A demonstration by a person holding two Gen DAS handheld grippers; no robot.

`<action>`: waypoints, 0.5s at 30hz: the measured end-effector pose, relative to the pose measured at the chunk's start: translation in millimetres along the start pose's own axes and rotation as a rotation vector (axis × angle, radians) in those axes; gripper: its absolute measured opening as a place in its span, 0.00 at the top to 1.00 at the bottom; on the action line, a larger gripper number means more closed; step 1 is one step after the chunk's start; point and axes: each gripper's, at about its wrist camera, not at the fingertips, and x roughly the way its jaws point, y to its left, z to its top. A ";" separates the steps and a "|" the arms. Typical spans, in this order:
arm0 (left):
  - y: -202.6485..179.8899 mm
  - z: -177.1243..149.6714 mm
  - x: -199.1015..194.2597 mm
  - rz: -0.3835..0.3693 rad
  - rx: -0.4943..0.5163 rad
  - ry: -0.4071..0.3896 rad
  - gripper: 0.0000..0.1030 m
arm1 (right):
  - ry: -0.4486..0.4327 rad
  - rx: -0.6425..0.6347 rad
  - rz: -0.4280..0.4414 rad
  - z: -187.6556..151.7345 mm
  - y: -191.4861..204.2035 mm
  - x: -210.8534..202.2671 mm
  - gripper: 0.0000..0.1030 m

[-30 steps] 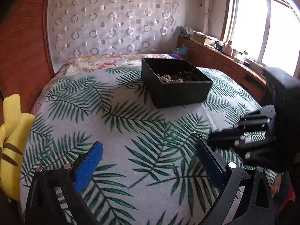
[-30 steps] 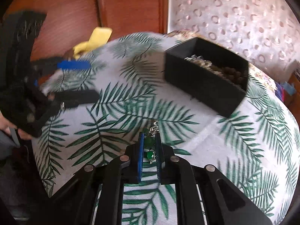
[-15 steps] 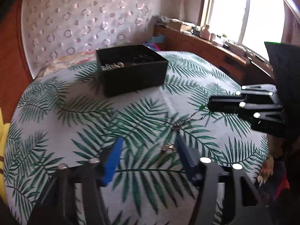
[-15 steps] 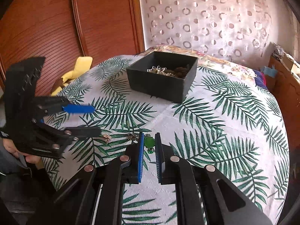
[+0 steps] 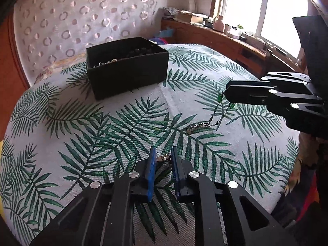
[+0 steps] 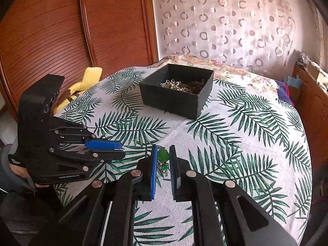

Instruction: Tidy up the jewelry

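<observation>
Necklace [image 5: 213, 114] chain trailing from right gripper [image 5: 226, 94], green pendant [image 6: 163, 155] only right-wrist-visible

Left tongs [image 5: 163, 155] nearly closed, right tongs [image 6: 163, 156] narrowed too (both low, angled toward each other)

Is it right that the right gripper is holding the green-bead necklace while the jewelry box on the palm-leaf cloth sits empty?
Not quite. The black jewelry box isn't empty: the right wrist view shows pearly and dark beads inside. The rest holds: the right gripper holds the green-bead necklace, and the box sits on the palm-leaf cloth.
</observation>
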 end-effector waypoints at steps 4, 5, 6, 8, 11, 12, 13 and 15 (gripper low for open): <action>7.3 7.3 -7.9 -0.004 -0.016 -0.031 0.87 | -0.018 -0.009 -0.003 9.7 -0.5 -2.4 0.88; 9.3 10.0 -10.1 -0.002 -0.020 -0.040 0.87 | -0.028 -0.013 -0.006 14.3 -0.9 -4.0 0.88; 12.4 15.0 -13.3 -0.001 -0.023 -0.054 0.87 | -0.036 -0.017 -0.008 18.4 -1.4 -5.5 0.88; 17.0 22.6 -17.6 0.002 -0.027 -0.075 0.87 | -0.054 -0.025 -0.012 27.6 -2.2 -9.1 0.88; 24.6 37.0 -21.1 0.005 -0.032 -0.100 0.87 | -0.078 -0.044 -0.017 42.1 -2.5 -13.3 0.88; 27.4 41.8 -21.9 0.009 -0.033 -0.108 0.87 | -0.085 -0.051 -0.023 46.0 -2.3 -14.6 0.88; 30.5 47.6 -22.6 0.017 -0.034 -0.117 0.87 | -0.093 -0.057 -0.028 51.2 -2.7 -16.1 0.88; 34.9 55.7 -23.9 0.027 -0.034 -0.132 0.87 | -0.109 -0.071 -0.033 62.7 -3.1 -18.2 0.88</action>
